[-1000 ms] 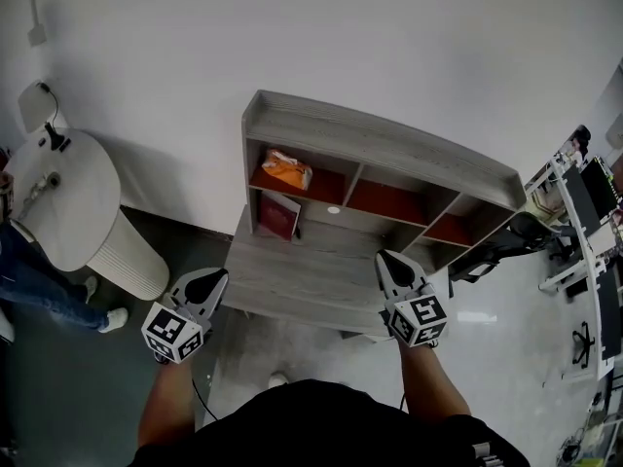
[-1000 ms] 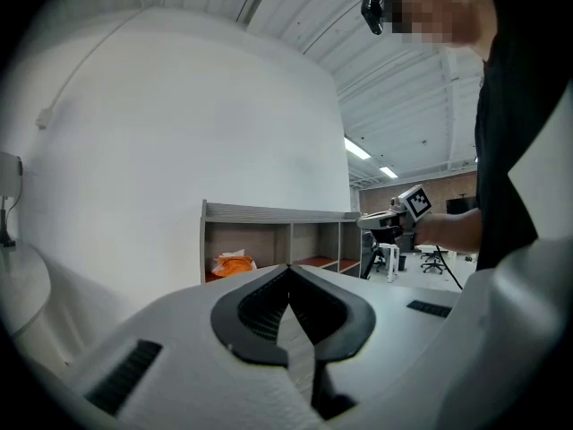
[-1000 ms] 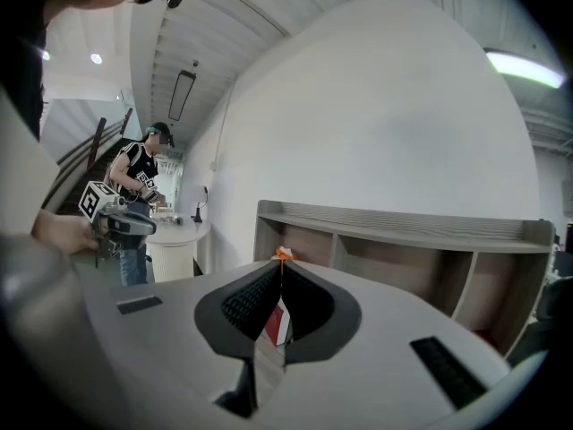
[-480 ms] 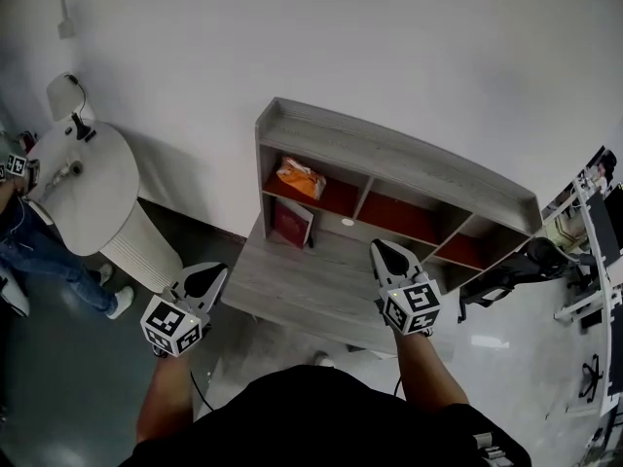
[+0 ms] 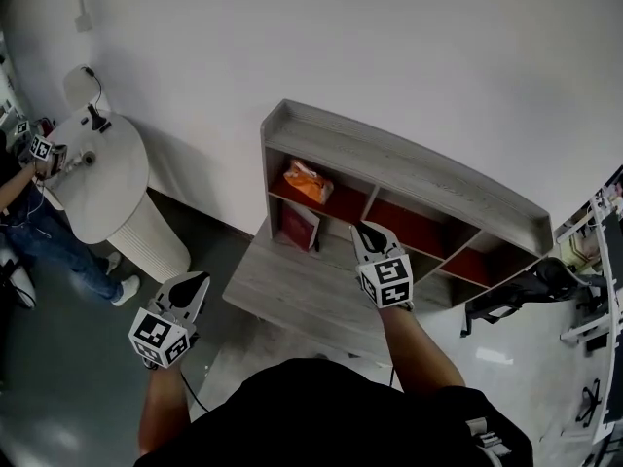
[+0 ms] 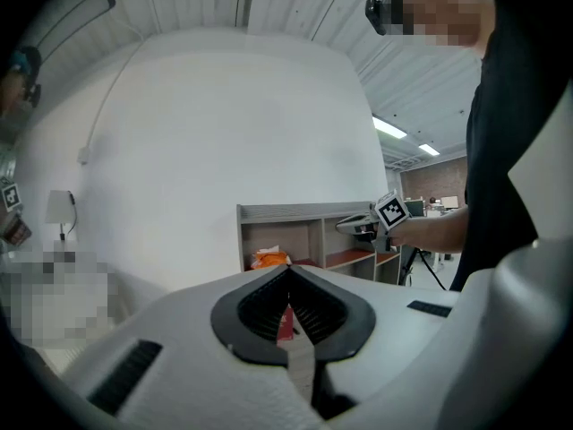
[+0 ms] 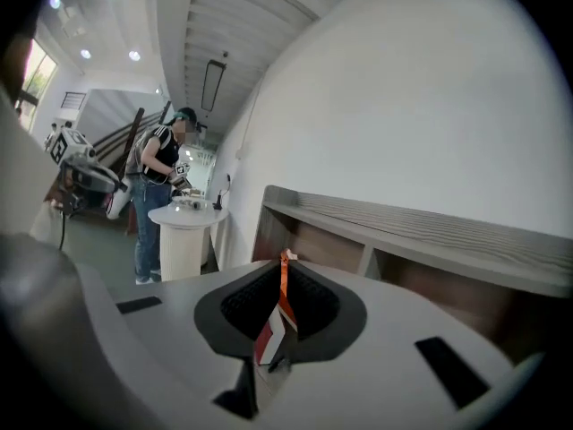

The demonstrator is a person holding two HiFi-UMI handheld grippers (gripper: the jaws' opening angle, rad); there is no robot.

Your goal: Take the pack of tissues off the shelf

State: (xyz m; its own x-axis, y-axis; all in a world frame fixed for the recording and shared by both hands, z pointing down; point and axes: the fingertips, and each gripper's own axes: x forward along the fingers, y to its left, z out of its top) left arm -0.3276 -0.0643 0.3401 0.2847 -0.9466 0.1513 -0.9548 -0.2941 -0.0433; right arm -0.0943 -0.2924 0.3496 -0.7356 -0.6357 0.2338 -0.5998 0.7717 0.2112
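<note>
The orange pack of tissues (image 5: pixel 310 181) lies in the top left compartment of the grey wooden shelf unit (image 5: pixel 409 166), on its red floor. Just beneath that compartment we see a dark red book (image 5: pixel 297 226) leaning against the side wall. Our right gripper (image 5: pixel 363 230) hovers over the grey wooden desktop (image 5: pixel 292 290) in front of the shelf, with its jaws pressed together and nothing between them. Our left gripper (image 5: pixel 195 281) hangs beyond the desktop's left edge, above the floor, its jaws likewise together and empty. Further left stands a white round pedestal table (image 5: pixel 102 178).
</note>
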